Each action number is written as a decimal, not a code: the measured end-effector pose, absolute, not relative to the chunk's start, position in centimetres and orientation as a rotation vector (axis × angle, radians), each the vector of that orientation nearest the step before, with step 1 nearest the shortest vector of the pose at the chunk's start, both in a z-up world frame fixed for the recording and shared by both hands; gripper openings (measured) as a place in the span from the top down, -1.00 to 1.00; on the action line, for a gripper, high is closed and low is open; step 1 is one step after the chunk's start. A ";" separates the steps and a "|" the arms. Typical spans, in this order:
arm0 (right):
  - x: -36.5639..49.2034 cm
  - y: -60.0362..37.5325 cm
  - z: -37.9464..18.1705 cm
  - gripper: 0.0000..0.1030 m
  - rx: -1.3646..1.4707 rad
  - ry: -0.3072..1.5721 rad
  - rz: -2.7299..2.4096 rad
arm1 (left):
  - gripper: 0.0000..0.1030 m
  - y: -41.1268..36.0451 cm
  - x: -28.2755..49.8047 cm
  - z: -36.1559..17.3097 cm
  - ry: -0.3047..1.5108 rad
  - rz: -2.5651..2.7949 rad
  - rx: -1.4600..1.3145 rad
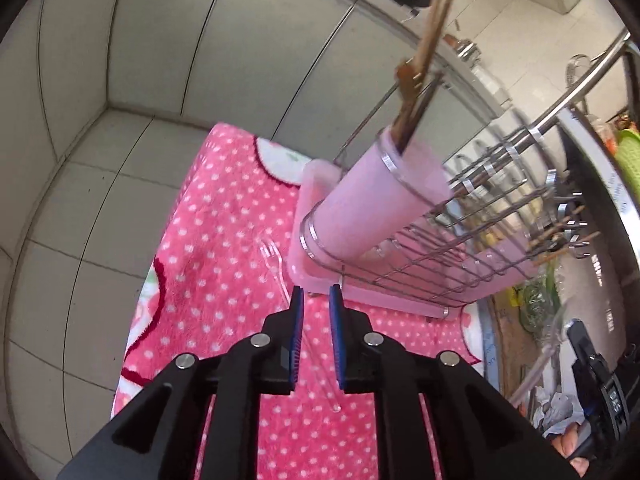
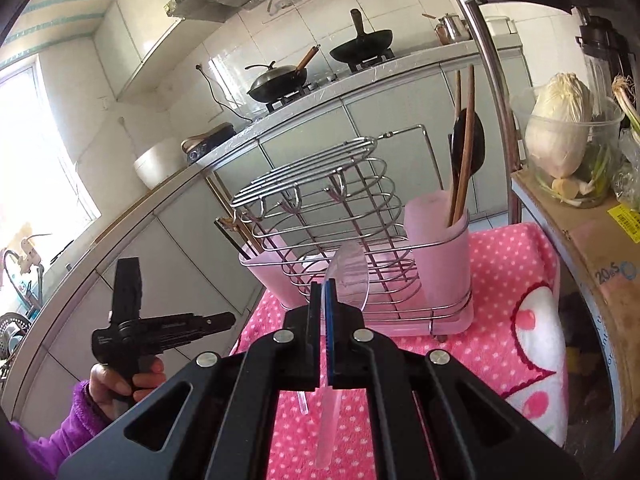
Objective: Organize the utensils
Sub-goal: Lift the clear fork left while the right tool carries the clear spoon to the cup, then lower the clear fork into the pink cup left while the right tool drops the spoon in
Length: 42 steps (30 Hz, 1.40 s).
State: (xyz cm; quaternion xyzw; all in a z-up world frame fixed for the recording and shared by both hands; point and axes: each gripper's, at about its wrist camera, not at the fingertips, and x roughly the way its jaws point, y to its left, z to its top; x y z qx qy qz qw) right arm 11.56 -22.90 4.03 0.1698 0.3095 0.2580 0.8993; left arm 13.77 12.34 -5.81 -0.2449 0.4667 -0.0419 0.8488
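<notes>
A clear plastic fork (image 1: pixel 274 264) lies on the pink dotted towel (image 1: pixel 224 240), tines toward the rack. My left gripper (image 1: pixel 316 294) hovers over its handle, open a little, pads not pressing on it. My right gripper (image 2: pixel 325 286) is shut on a clear plastic spoon (image 2: pixel 348 276), bowl up, handle hanging below the jaws. Ahead stands the wire dish rack (image 2: pixel 332 208) on its pink tray (image 1: pixel 400 296). Its pink utensil cup (image 2: pixel 436 248) (image 1: pixel 384 200) holds wooden chopsticks (image 2: pixel 464 152) and a dark spoon. The left gripper (image 2: pixel 228 318) also shows in the right wrist view, held by a hand in a purple sleeve.
A second pink cup (image 2: pixel 272 276) with chopsticks sits at the rack's left end. Behind are grey cabinet fronts and a counter with two woks (image 2: pixel 280 80). A shelf at the right carries a cabbage in a clear bowl (image 2: pixel 564 148) and a cardboard box (image 2: pixel 600 272).
</notes>
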 end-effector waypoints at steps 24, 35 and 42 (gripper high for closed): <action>12.3 -25.0 0.3 0.96 0.413 0.688 0.548 | 0.92 8.1 14.1 -12.5 1.226 -0.004 -0.346; 12.0 -24.5 0.6 0.96 0.404 0.684 0.572 | 0.81 8.8 14.1 -13.9 1.342 -0.022 -0.309; 12.3 -24.6 -0.2 0.96 0.408 0.702 0.567 | 0.73 7.6 17.8 -13.7 1.351 0.010 -0.224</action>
